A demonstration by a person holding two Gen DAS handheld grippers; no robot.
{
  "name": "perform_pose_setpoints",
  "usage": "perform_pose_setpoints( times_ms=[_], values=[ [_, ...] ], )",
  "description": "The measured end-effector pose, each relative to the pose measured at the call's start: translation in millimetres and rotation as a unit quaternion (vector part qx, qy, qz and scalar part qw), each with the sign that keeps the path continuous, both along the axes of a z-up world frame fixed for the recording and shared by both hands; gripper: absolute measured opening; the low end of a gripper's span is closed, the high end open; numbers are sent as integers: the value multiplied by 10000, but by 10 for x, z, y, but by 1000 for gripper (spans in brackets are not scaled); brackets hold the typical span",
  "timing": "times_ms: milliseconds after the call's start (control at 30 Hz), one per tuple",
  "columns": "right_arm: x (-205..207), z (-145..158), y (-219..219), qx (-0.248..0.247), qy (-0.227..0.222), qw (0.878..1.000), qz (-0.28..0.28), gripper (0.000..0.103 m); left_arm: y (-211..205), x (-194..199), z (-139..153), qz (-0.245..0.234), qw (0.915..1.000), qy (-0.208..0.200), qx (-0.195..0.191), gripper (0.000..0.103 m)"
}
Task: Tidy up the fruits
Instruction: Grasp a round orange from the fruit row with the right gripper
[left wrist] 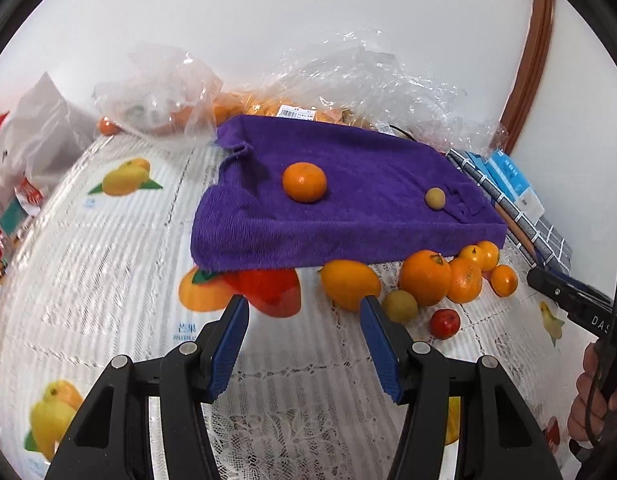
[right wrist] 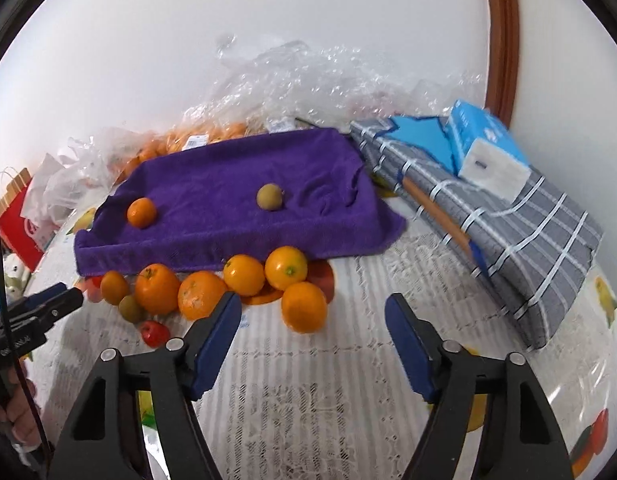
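A purple towel [left wrist: 348, 208] [right wrist: 236, 216] covers a raised tray. On it lie an orange [left wrist: 304, 182] [right wrist: 141, 212] and a small yellow-green fruit [left wrist: 435, 199] [right wrist: 270, 197]. Several oranges [left wrist: 426, 278] [right wrist: 304, 307], a green fruit [left wrist: 400, 306] [right wrist: 131, 309] and a small red fruit [left wrist: 445, 323] [right wrist: 154, 333] lie on the tablecloth in front of it. My left gripper [left wrist: 304, 312] is open and empty, near the fruit row. My right gripper [right wrist: 312, 312] is open and empty, just before the nearest orange.
Clear plastic bags [left wrist: 348, 72] [right wrist: 308, 80] with more oranges stand behind the towel. A grey checked bundle [right wrist: 508, 216] [left wrist: 524, 216] with a blue tissue box [right wrist: 484, 148] lies to the right. A red paper bag [right wrist: 16, 220] is far left.
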State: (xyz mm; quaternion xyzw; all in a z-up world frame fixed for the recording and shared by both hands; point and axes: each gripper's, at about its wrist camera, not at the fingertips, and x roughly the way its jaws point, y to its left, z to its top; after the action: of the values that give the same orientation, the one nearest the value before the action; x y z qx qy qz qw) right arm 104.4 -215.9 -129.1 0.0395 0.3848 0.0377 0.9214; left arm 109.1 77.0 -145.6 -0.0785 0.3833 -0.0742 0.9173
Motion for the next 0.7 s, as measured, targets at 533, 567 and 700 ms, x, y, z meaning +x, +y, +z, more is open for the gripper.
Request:
perform_pose_setpoints(
  times_ms=[533, 567, 700],
  values=[
    [274, -317, 33, -299, 362, 9988, 166, 50, -42, 16, -72, -328, 9991, 39, -249, 56],
    [299, -335, 32, -305, 384, 9987, 170, 50, -43, 6, -65, -343, 9990, 7, -273, 56],
    [416, -409, 92, -406, 491, 9976, 252, 43, -64, -22, -44, -431, 9985, -64, -319, 56]
  ],
)
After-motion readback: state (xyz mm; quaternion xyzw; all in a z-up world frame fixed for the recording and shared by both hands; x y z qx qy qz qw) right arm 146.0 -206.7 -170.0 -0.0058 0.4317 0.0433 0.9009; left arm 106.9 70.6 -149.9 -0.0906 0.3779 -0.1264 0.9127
